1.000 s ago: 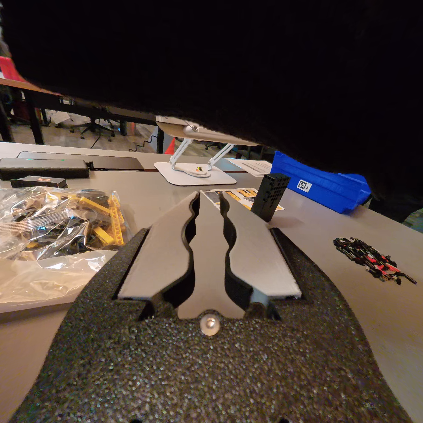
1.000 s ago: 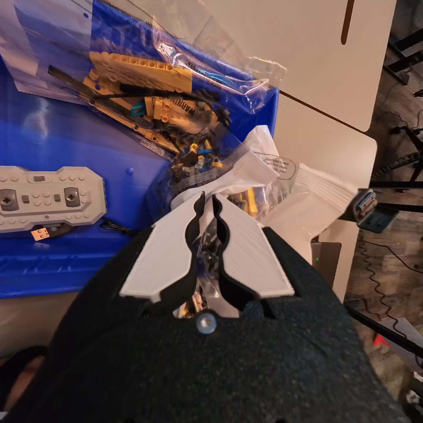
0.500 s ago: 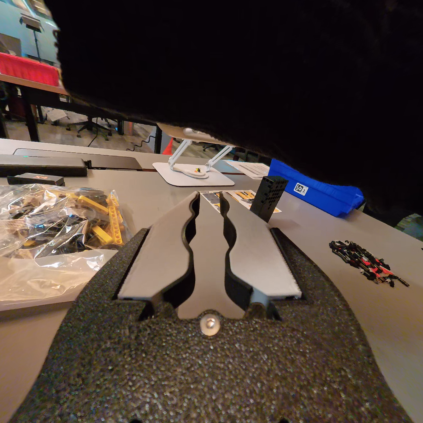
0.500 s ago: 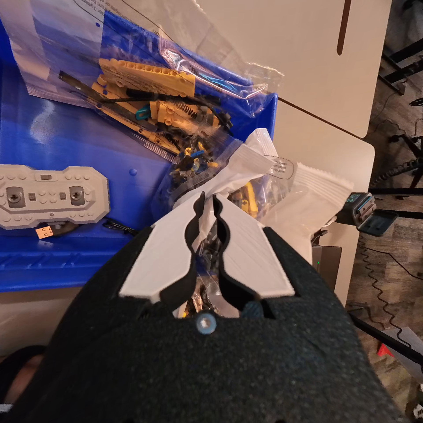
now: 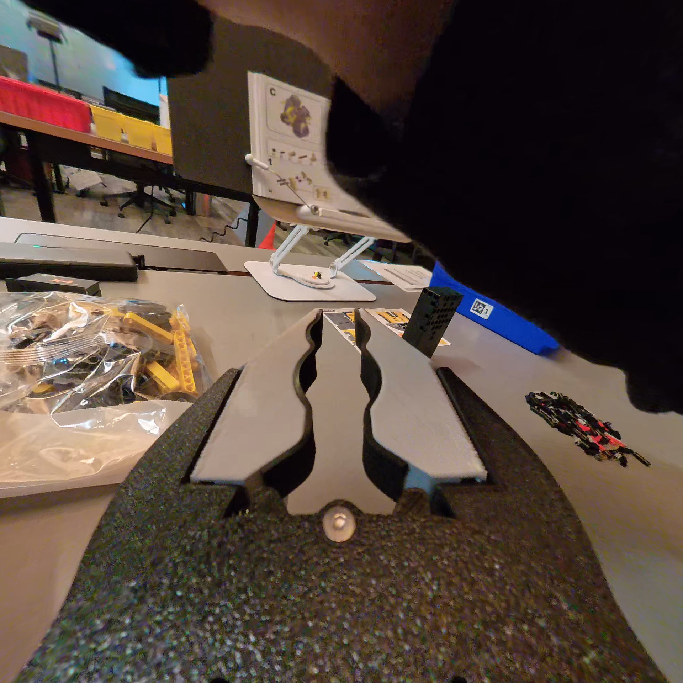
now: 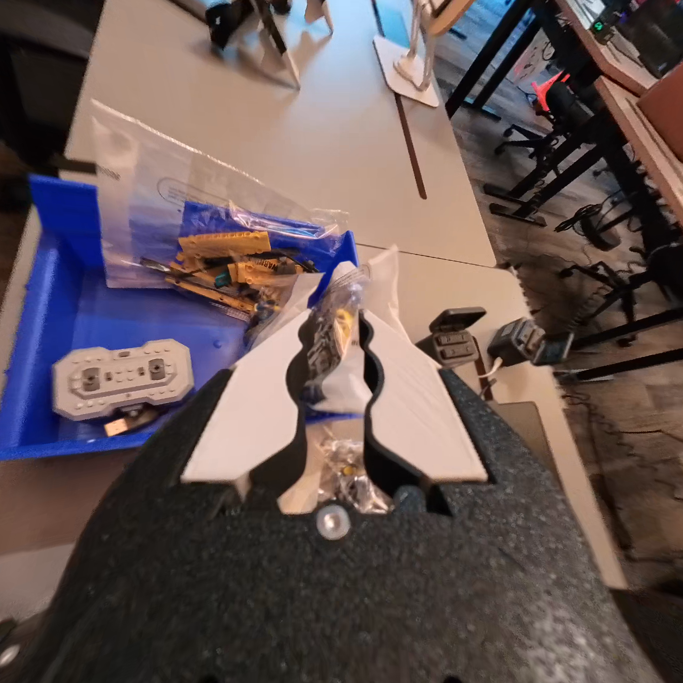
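Observation:
My right gripper (image 6: 332,314) is shut on a small clear bag of little parts (image 6: 332,343) and holds it up over the right end of a blue bin (image 6: 37,332). The bin holds a grey hub with studs (image 6: 122,377) and a larger clear bag of yellow beams (image 6: 229,251). My left gripper (image 5: 338,314) hovers low over the grey table, its jaws almost together with nothing between them. A clear bag of yellow and black parts (image 5: 92,351) lies to its left. A black perforated block (image 5: 430,321) stands just ahead to the right.
A pile of small black and red pieces (image 5: 580,428) lies at the right. A white stand (image 5: 310,284) holds an instruction booklet (image 5: 288,136). A dark sleeve (image 5: 517,148) covers the upper right. A black device (image 6: 458,332) sits near the table's right edge. The gap from one gripper's tips to the other's is roughly 25 cm.
My right gripper has lifted the small bag up and back from the bin, and its view has tilted toward the far table. In the left view the dark sleeve has moved right, uncovering the booklet.

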